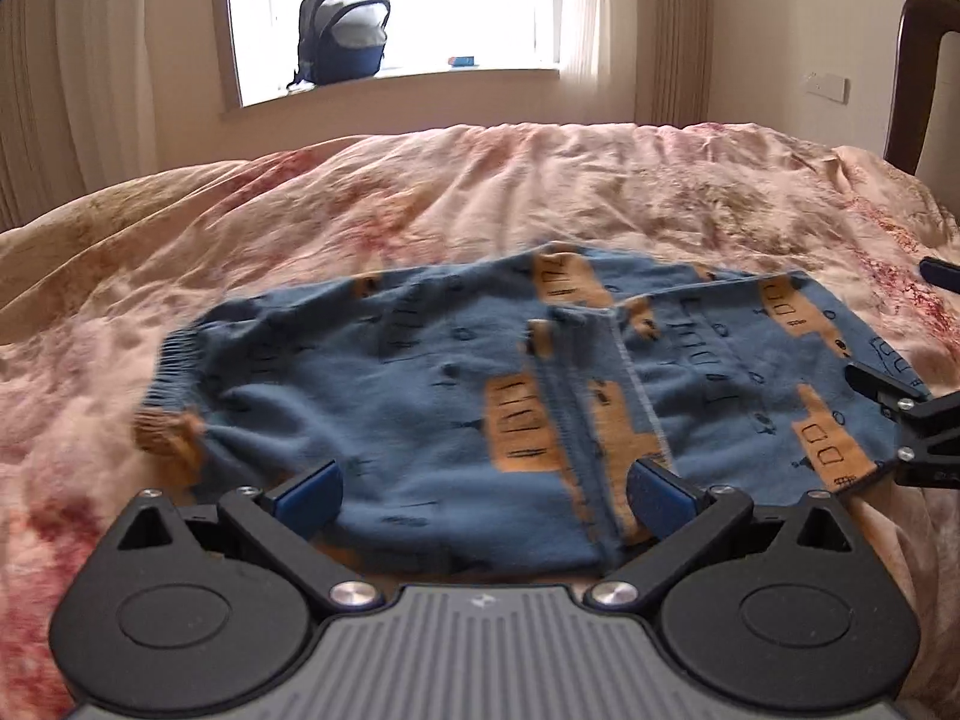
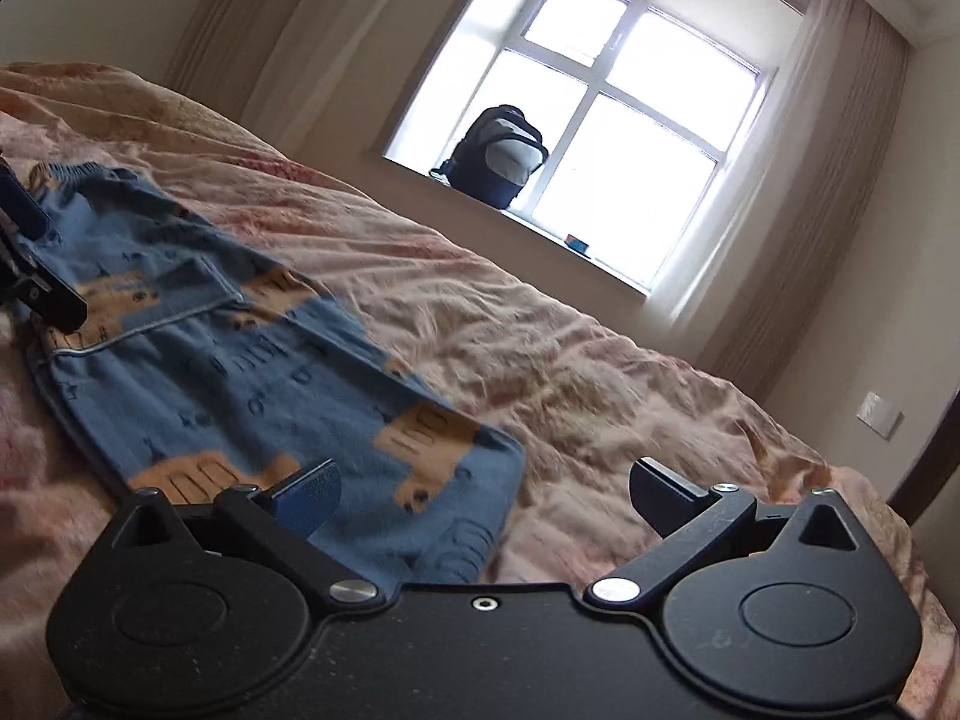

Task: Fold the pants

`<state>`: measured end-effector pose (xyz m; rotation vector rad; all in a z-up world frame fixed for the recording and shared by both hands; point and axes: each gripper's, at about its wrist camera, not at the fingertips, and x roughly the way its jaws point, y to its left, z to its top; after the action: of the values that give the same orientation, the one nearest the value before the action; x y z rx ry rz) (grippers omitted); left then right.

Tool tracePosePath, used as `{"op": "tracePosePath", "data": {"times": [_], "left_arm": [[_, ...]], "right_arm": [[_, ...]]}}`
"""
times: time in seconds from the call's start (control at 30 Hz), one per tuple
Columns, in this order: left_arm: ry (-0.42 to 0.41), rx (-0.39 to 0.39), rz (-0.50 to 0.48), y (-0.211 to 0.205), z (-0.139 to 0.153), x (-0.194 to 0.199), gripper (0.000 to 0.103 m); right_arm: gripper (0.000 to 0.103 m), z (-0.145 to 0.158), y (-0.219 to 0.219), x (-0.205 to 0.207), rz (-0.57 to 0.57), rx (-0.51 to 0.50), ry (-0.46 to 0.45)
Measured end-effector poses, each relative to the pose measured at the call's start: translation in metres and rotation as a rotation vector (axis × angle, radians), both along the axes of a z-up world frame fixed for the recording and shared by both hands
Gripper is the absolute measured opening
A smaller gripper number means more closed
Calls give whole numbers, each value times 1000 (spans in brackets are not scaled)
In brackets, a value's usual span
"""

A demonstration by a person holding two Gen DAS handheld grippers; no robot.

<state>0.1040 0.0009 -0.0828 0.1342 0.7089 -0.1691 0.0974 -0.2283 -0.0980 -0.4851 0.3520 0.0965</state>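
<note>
Blue pants (image 1: 456, 396) showed their elastic waistband only in the left view; both the left gripper (image 1: 483, 495) and right gripper (image 2: 483, 498) gaped wide at their near edge on the bed (image 1: 420, 192).

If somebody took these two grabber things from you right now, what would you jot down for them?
Left gripper: open, empty, low over the near edge of the pants.
Right gripper: open, empty, at the cuff end.
Pants lie flat on the bedspread, one half laid over the other, waistband toward the left.
Done: lengthwise fold, it seems.
Left: probably fold cuffs toward waistband, then smooth.
</note>
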Motion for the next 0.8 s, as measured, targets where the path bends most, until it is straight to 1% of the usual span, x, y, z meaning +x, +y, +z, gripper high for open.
{"op": "tracePosePath", "data": {"times": [0.1, 0.13, 0.23, 0.37, 0.43, 0.53, 0.6, 0.67, 0.8], "left_arm": [[6, 24, 66, 20, 12, -1, 103], [6, 10, 93, 29, 15, -2, 103], [33, -78, 189, 53, 18, 0, 103], [98, -159, 309, 80, 12, 6, 103], [107, -195, 337, 92, 9, 6, 103], [105, -224, 364, 105, 8, 5, 103], [102, -238, 373, 111, 6, 5, 103], [107, -251, 377, 117, 4, 6, 103], [114, -265, 382, 125, 0, 10, 103]], "right_arm": [[102, 3, 9, 12, 39, 35, 25], [102, 5, 14, 16, 64, 41, 28], [102, 16, 32, 35, 142, 67, 36], [102, 23, 62, 66, 217, 113, 111], [102, 22, 76, 78, 246, 117, 134], [102, 17, 91, 93, 262, 98, 174], [102, 7, 100, 104, 262, 46, 215], [102, 3, 102, 107, 264, 22, 226], [102, 16, 100, 100, 267, -5, 215]]}}
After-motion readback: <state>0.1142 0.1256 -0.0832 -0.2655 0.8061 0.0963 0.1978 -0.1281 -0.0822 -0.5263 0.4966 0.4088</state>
